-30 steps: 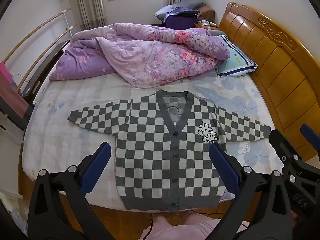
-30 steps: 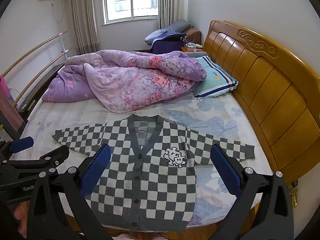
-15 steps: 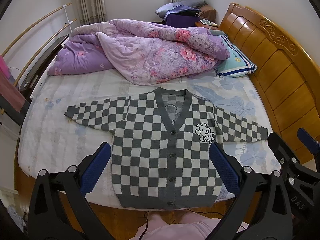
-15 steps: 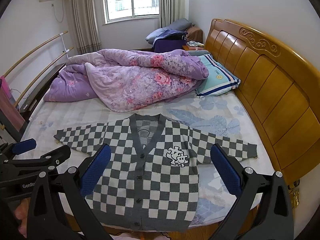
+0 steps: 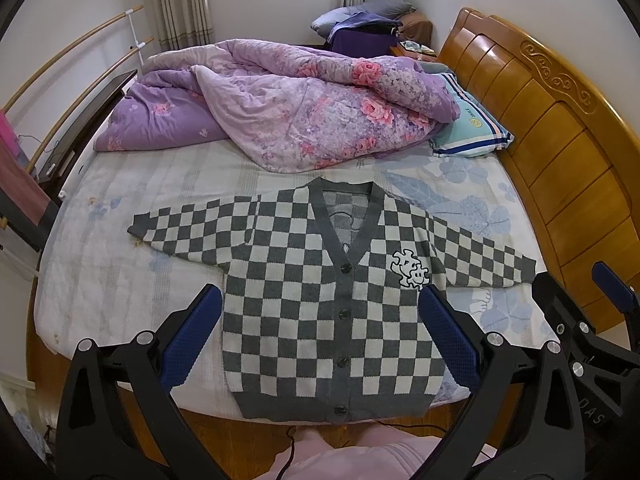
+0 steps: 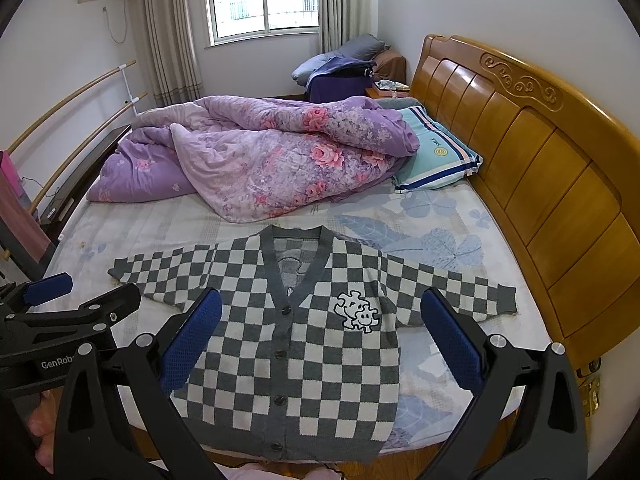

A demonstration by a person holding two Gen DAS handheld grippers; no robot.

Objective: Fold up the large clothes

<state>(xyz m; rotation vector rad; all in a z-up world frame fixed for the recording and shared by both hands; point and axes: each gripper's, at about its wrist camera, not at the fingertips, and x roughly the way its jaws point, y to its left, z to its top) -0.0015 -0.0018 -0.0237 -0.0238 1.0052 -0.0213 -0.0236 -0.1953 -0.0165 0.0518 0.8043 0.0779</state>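
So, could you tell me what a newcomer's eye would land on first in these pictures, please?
First, the grey-and-white checked cardigan, spread flat and buttoned at the near edge of the bed, sleeves out to both sides. Behind it a rumpled purple floral quilt is heaped across the mattress, beside the carved wooden headboard. Both open tools, left tool and right tool, hover above the cardigan.
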